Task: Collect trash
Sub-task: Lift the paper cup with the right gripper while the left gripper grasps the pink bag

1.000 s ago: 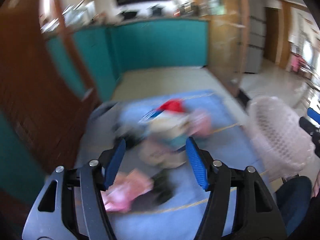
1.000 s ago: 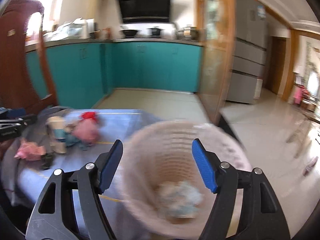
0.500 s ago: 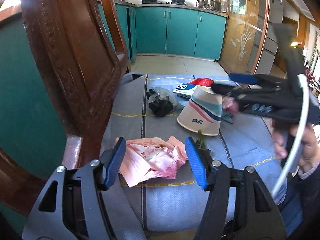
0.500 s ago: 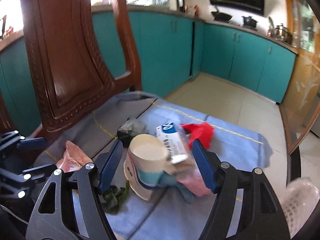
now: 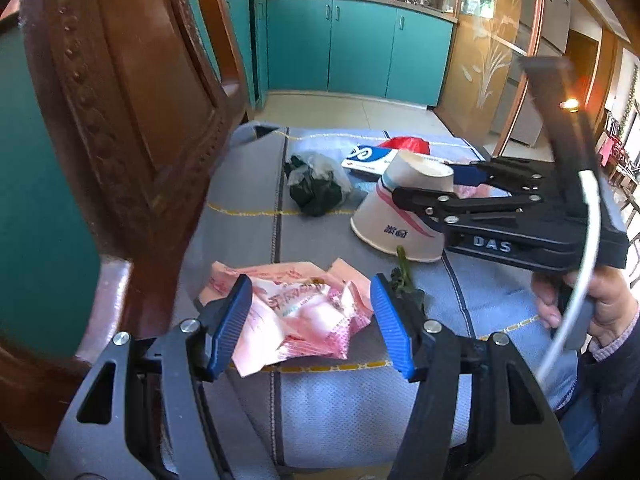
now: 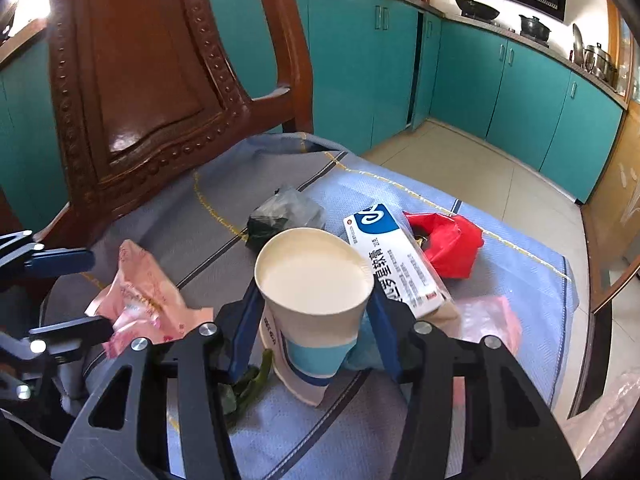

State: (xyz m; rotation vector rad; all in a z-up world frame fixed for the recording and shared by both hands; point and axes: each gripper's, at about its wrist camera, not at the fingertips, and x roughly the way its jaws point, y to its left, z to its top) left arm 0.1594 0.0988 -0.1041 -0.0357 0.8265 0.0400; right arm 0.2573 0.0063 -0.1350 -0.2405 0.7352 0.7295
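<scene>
While the white paper cup [image 6: 316, 280], banded blue and pink and turned upside down, stands on the blue-grey cloth [image 6: 500, 280] at the six o'clock edge of the litter, it is flanked by the closing pads of the right tool [image 6: 316, 320], angled downward. The left tool [image 5: 312, 324] is held spread, tilted down over the crumpled pink wrapper [image 5: 296, 312] at the cup's seven o'clock.
</scene>
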